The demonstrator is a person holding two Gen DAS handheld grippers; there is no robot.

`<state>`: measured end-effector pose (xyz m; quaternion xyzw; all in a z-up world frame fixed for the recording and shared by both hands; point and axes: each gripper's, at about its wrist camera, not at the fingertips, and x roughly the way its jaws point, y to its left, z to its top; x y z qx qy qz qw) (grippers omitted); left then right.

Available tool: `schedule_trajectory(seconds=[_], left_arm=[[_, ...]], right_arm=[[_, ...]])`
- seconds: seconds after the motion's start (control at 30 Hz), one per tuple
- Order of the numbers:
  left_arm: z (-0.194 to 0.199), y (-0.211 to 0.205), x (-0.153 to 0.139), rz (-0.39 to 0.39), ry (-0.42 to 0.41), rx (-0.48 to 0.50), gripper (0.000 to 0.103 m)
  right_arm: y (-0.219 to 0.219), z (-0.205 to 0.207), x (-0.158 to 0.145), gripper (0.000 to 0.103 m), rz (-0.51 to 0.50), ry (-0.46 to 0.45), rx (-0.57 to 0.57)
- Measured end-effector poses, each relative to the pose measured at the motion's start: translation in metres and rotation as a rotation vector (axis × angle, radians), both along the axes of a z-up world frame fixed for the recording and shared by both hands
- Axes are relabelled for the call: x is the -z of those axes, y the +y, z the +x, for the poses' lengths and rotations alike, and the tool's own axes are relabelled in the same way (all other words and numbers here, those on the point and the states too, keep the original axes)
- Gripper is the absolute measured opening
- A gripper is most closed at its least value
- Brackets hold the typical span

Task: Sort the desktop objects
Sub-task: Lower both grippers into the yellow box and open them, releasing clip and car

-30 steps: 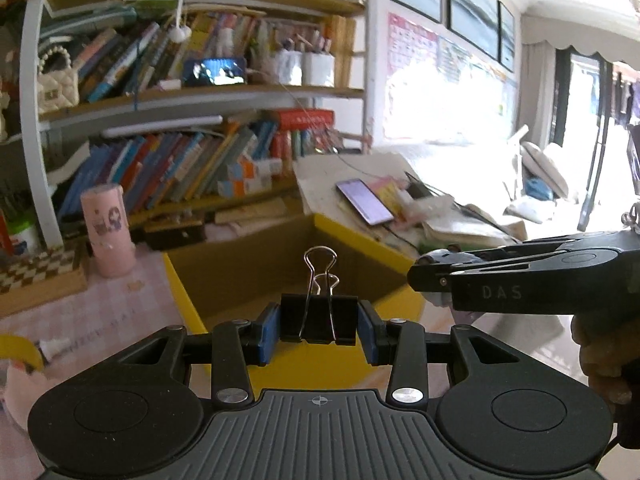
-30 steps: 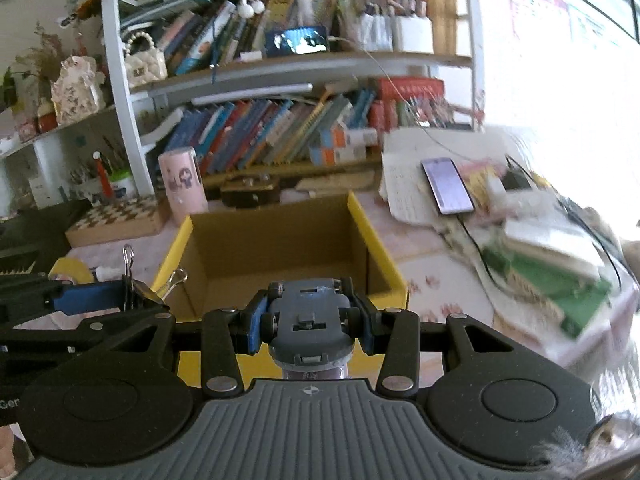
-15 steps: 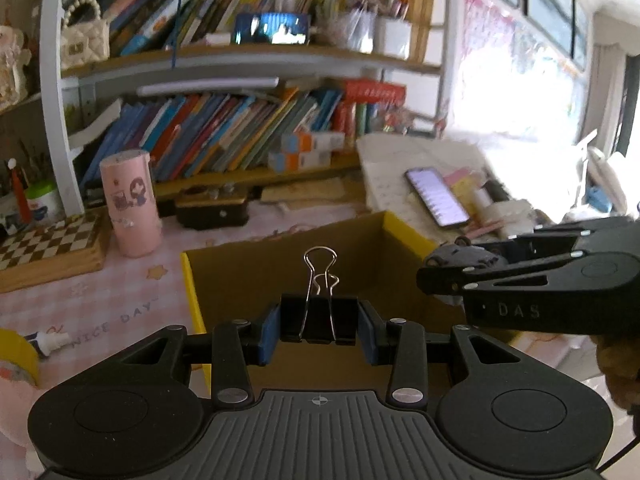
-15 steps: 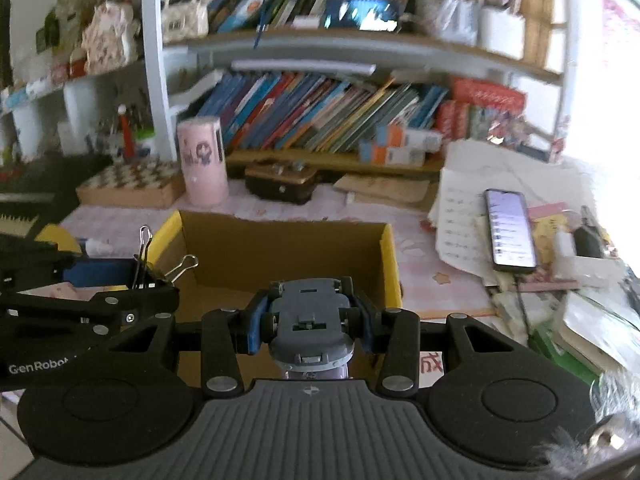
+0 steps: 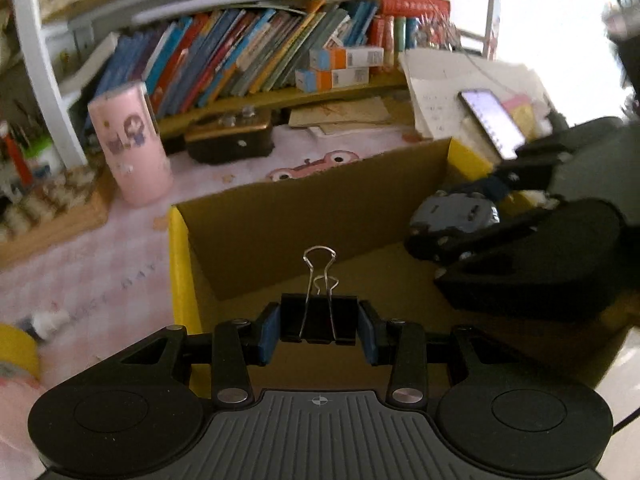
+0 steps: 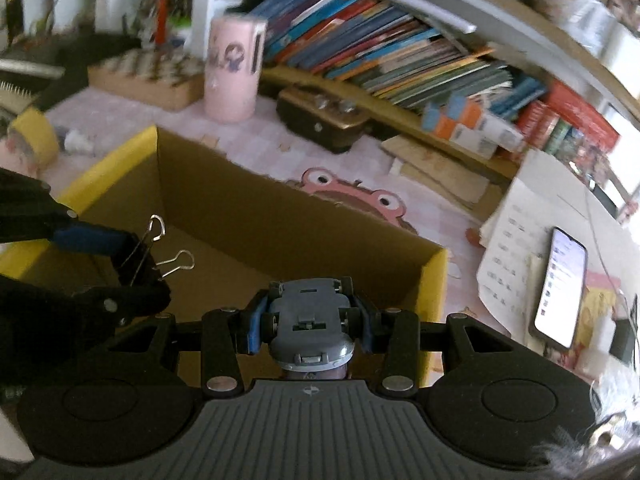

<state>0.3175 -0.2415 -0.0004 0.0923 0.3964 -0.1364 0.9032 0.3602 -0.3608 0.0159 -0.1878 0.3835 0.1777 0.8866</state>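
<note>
Over the cardboard box (image 5: pixel 304 216), both grippers have dipped lower, left gripper (image 5: pixel 319 327) clamping the binder clip (image 5: pixel 319 316), right gripper (image 6: pixel 308 322) the toy car (image 6: pixel 310 320).

Both tongs hang over the open cardboard box (image 5: pixel 248 220), its brown floor bare below them, so the way down is free. The left tongs (image 5: pixel 319 325) and right tongs (image 6: pixel 308 320) sit side by side, crowding each other mid-box. Beyond the far wall, a pink cup (image 5: pixel 130 144) and dark case (image 5: pixel 230 138) block the tabletop (image 5: pixel 100 264).
</note>
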Motion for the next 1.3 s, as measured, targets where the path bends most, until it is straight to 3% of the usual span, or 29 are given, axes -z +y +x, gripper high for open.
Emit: schedule_trajectory(seconds=[0.27, 0.57, 0.63, 0.7, 0.77, 1.0, 1.3], left_arm=[[-0.004, -0.014, 0.007, 0.13, -0.007, 0.058, 0.039], [-0.005, -0.016, 0.007, 0.136, -0.009, 0.068, 0.04], [-0.006, -0.014, 0.006, 0.12, -0.019, 0.056, 0.043], [-0.009, -0.009, 0.004, 0.098, -0.028, 0.045, 0.054], [-0.017, -0.007, 0.001, 0.081, -0.054, 0.049, 0.062], [-0.046, 0.006, -0.019, 0.035, -0.173, 0.019, 0.068], [-0.079, 0.021, -0.048, 0.019, -0.321, -0.017, 0.07]], right_arm=[[0.024, 0.012, 0.029, 0.041, -0.15, 0.102, -0.138], [0.023, 0.012, 0.035, 0.041, -0.155, 0.132, -0.146], [0.022, 0.013, 0.034, 0.04, -0.14, 0.131, -0.138], [0.02, 0.012, 0.03, 0.043, -0.119, 0.118, -0.128], [0.017, 0.012, 0.025, 0.053, -0.086, 0.102, -0.112], [0.001, 0.003, 0.005, 0.053, 0.015, 0.044, -0.032], [-0.026, -0.042, -0.033, 0.053, 0.204, -0.068, 0.059]])
